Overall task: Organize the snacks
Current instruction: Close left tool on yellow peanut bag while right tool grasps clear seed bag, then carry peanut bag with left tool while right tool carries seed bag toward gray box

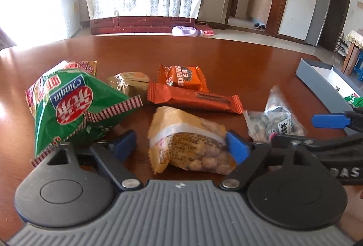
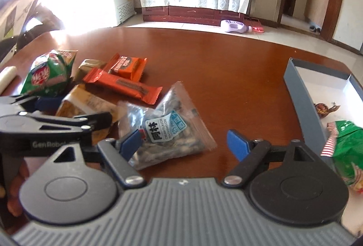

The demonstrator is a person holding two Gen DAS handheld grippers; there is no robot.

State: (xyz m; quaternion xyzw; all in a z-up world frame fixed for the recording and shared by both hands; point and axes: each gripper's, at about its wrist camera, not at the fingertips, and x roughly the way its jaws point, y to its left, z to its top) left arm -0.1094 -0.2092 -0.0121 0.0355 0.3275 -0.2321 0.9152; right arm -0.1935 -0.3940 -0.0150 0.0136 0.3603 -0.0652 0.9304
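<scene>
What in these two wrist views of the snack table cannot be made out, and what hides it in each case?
- Grey box: its right part is cut off by the frame edge in both views, so its full contents stay unknown.
- Gold packet: left wrist view, partly hidden behind the green bag; no label readable.
- Peanut bag: right wrist view, mostly covered by the left gripper.
- Seed packet: left wrist view, blurred print.

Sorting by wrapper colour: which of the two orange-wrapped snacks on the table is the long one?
The orange bar nearer the grippers; the orange packet behind it is short and squarish.
</scene>
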